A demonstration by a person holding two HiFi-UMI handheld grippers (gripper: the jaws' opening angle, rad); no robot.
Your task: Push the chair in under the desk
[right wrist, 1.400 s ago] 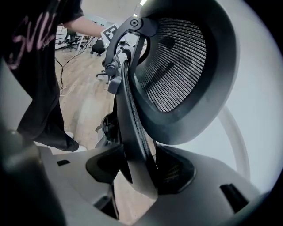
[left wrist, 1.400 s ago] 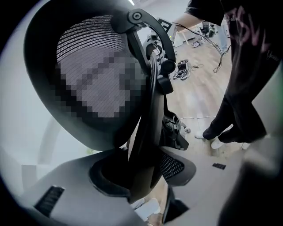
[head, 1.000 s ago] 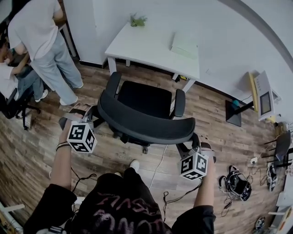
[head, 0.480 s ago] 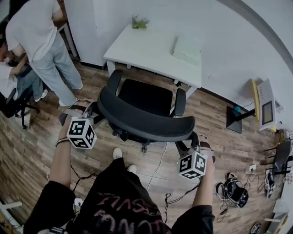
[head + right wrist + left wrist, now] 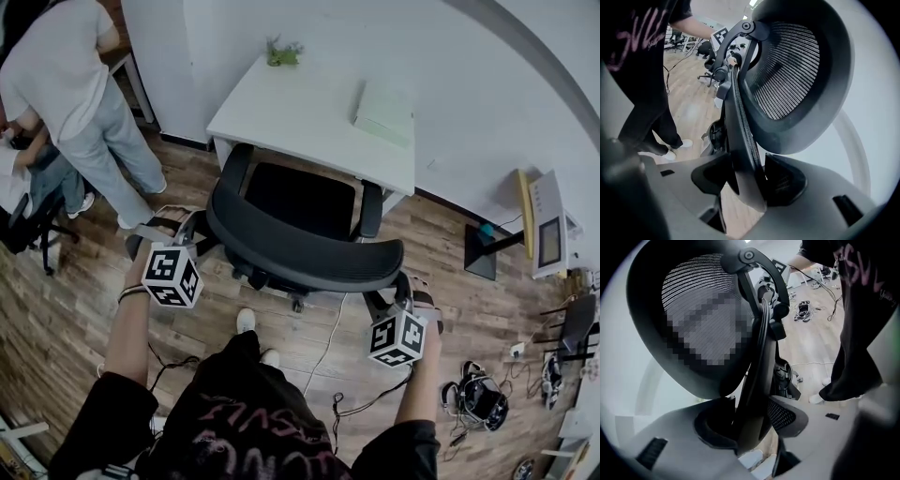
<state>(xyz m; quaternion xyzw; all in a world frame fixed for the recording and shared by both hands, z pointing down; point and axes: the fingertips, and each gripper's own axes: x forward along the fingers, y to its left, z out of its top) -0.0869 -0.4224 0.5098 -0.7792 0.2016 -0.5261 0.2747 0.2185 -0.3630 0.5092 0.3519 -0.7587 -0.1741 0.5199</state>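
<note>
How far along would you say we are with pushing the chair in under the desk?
Done: the left gripper and the right gripper are each shut on an end of the backrest. In hand: the front edge of the seat sits at the edge of the desk, but nearly all of the seat shows in front of it. Left: push on until the seat is under the desk.

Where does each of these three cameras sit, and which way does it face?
Head view: on the person's head, looking steeply down at chair, desk, forearms, left gripper and right gripper.
Left gripper view: on that gripper, looking along its jaws, shut on the backrest edge; the person's legs at right.
Right gripper view: on that gripper, clamping the opposite edge; legs at left.
Shared: both gripper views show the mesh backrest and legs.
</note>
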